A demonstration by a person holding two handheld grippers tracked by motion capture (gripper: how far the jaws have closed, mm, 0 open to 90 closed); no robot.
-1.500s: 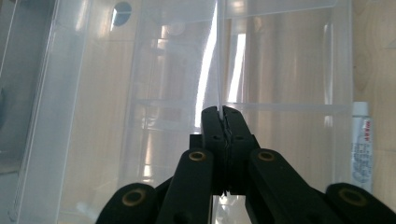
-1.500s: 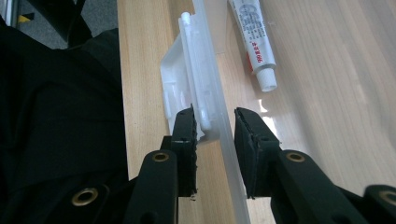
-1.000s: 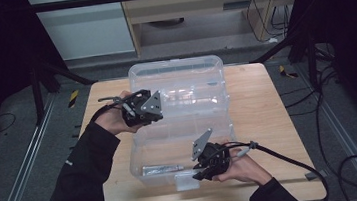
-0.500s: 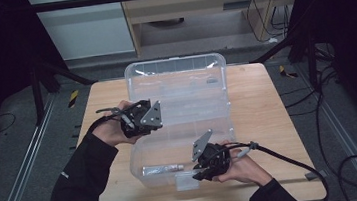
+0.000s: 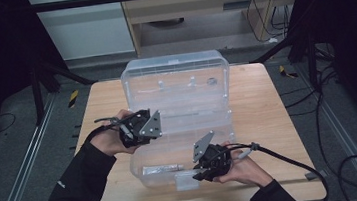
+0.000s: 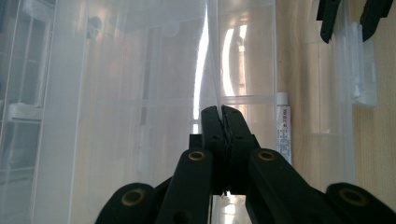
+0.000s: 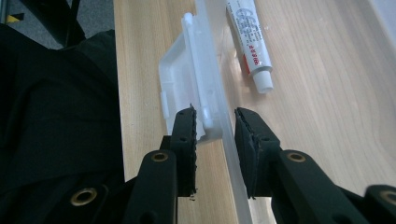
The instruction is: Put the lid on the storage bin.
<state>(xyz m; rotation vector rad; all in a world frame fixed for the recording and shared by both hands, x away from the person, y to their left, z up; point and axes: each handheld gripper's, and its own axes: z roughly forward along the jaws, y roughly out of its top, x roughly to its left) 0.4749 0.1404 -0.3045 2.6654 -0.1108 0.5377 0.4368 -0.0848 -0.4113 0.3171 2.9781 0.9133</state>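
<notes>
On the table (image 5: 264,121), clear plastic box (image 5: 177,88) with tube (image 5: 162,169) inside

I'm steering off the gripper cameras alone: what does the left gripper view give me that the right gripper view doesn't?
Left gripper view's own: the left gripper shut on a thin clear plastic edge. Right gripper view's own: a dark sleeve beside the table. Shared: the white tube, the box latch, and the right gripper with its jaws either side of that latch.
</notes>
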